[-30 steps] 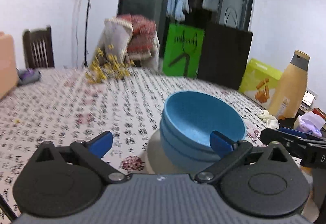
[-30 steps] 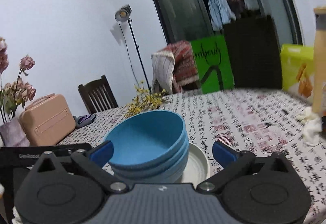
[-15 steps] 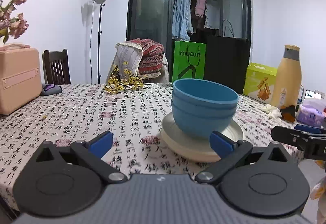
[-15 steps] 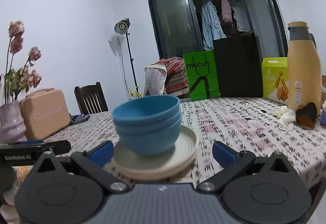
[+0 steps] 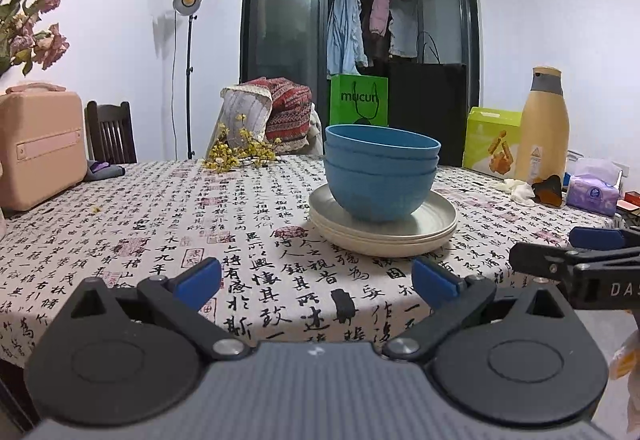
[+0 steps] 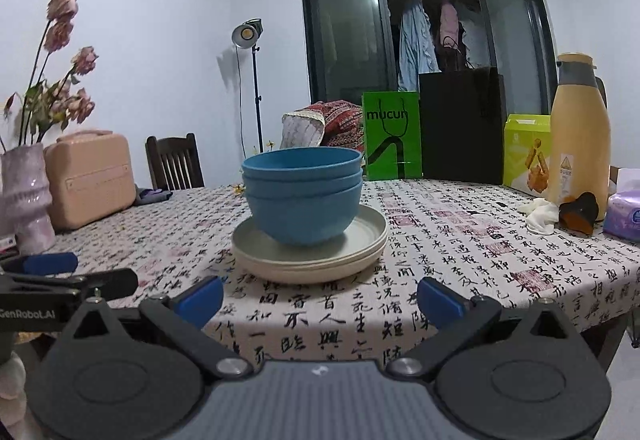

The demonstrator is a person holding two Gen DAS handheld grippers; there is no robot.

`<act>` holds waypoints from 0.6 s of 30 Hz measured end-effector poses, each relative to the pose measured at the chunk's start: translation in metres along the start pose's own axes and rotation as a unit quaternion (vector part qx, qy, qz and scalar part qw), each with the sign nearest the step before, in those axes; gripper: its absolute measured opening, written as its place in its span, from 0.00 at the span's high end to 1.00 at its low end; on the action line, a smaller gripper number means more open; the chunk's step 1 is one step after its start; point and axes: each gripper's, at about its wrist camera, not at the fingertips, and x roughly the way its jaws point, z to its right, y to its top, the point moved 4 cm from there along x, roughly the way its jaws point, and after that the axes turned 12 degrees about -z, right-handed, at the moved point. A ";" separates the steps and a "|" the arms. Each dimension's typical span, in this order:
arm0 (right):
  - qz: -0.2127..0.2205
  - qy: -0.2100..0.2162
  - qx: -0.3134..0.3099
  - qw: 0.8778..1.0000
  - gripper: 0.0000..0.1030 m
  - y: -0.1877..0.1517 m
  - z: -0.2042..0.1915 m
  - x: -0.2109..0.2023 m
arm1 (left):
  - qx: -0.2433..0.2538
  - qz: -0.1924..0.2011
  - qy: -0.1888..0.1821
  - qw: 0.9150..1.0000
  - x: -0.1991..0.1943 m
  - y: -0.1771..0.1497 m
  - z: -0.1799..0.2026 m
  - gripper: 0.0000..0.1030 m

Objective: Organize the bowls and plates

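Observation:
Three blue bowls (image 5: pixel 380 175) (image 6: pixel 302 195) sit nested on a stack of cream plates (image 5: pixel 440 226) (image 6: pixel 368 240), near the front edge of the table. My left gripper (image 5: pixel 316 282) hangs open and empty just off that edge, below and left of the stack. My right gripper (image 6: pixel 320 298) is open and empty too, level with the table edge in front of the plates. Each gripper shows at the side of the other's view: the right one (image 5: pixel 576 252), the left one (image 6: pixel 60 276).
The table wears a cloth printed with black characters (image 5: pixel 160 224). On it stand a pink case (image 5: pixel 38 147), a vase of dried flowers (image 6: pixel 26 199), yellow sprigs (image 5: pixel 240 153), a tan bottle (image 6: pixel 578 135), a tissue pack (image 5: pixel 592 189), and green and black bags (image 6: pixel 432 131). A chair (image 6: pixel 174 161) stands behind.
Both grippers have drawn back and down from the stacked bowls to beyond the table's front edge. The bowls and plates stay put and look smaller.

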 end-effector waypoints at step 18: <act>0.000 -0.007 0.009 1.000 0.00 -0.004 0.008 -0.001 | -0.008 0.012 -0.004 1.000 -0.004 -0.008 -0.005 0.00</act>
